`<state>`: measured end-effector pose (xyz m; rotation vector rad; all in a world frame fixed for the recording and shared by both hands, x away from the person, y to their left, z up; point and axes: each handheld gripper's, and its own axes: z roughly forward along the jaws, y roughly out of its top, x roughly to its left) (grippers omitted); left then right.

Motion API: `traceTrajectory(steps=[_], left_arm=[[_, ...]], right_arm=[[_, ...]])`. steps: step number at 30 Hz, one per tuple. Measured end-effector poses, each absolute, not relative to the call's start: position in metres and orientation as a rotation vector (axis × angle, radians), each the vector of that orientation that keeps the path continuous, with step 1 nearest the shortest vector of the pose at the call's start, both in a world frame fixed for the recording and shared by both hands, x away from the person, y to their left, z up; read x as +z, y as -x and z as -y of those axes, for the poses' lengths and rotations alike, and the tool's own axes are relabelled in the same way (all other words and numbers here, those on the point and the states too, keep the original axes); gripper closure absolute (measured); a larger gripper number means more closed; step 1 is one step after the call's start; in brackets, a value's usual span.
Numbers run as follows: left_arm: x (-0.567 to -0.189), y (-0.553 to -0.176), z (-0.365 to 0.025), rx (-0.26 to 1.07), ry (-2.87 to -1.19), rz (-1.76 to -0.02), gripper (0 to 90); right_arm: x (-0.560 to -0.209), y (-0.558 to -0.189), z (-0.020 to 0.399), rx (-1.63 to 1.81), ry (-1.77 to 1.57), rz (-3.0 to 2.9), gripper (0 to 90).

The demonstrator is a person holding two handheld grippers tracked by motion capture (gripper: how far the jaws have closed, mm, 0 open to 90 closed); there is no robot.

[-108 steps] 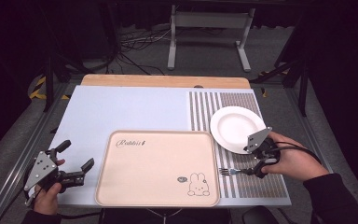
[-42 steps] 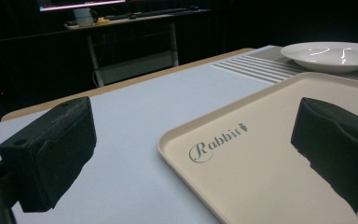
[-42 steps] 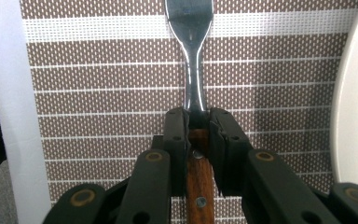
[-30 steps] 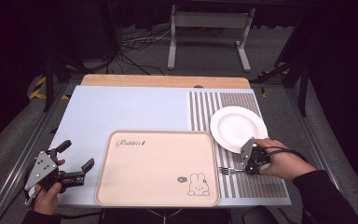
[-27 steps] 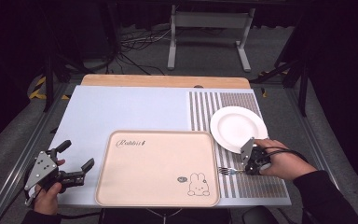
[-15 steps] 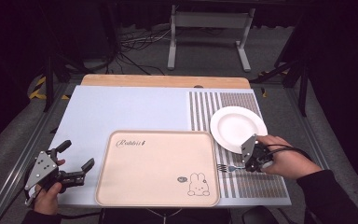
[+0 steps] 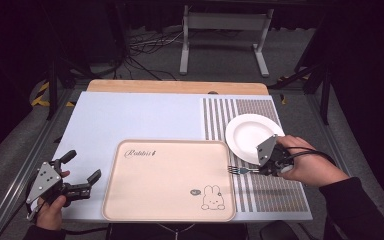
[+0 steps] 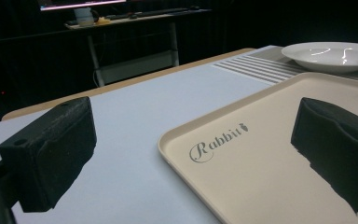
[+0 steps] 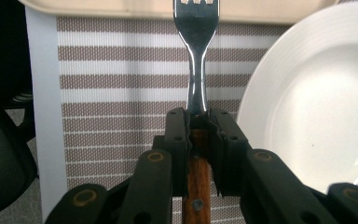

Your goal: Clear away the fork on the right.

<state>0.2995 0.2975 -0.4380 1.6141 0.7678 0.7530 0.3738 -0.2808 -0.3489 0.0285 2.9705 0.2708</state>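
Dark room behind my surface; right tongs clench the fork, its tines cut off; left tongs gape, grasping nothing.

One fork, one white plate, one beige tray, one striped placemat, two hand-held grippers

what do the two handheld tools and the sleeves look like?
Both are black. The left tool carries a grey three-cornered plate and thick, blocky black foam-like pads. The right tool has the same grey plate, a black cable looping over the hand, and brass-coloured pivot pins. Both sleeves are dark.
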Motion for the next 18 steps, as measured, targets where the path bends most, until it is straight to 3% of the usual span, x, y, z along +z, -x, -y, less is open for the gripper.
traceTrajectory(steps=[18], left_arm=[[-0.437,-0.299,-0.299,0.754,-1.611,-0.763,0.7]], right_arm=[[-0.338,-0.372,0.224,0.312,0.054,-2.951,78.5]])
